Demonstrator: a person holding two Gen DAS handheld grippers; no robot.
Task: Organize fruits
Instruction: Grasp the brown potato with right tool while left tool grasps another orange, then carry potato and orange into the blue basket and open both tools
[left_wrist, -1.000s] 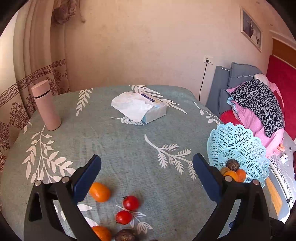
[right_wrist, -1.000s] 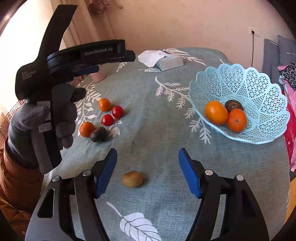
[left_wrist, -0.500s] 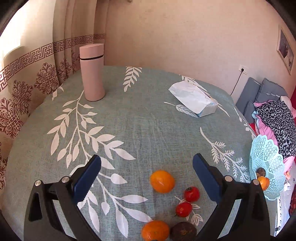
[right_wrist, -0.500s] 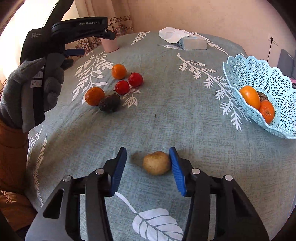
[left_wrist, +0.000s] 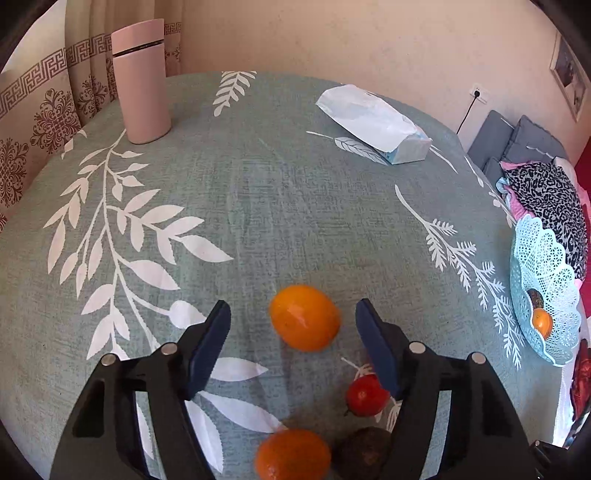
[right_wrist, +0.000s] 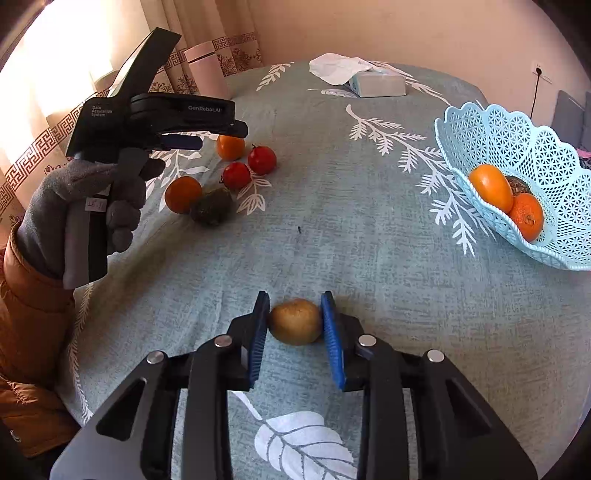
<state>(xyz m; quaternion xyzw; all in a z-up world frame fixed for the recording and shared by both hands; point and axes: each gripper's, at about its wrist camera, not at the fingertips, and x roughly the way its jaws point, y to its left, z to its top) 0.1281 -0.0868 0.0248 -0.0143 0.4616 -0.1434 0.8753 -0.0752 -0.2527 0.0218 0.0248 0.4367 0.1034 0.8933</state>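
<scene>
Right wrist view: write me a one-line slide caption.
Right claw shut on a kiwi, basket of fruit to the right.

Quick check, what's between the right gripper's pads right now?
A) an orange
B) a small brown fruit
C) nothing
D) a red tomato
B: in the right wrist view both blue pads of the right gripper press on the sides of the small brown fruit, which sits on the tablecloth.
</scene>
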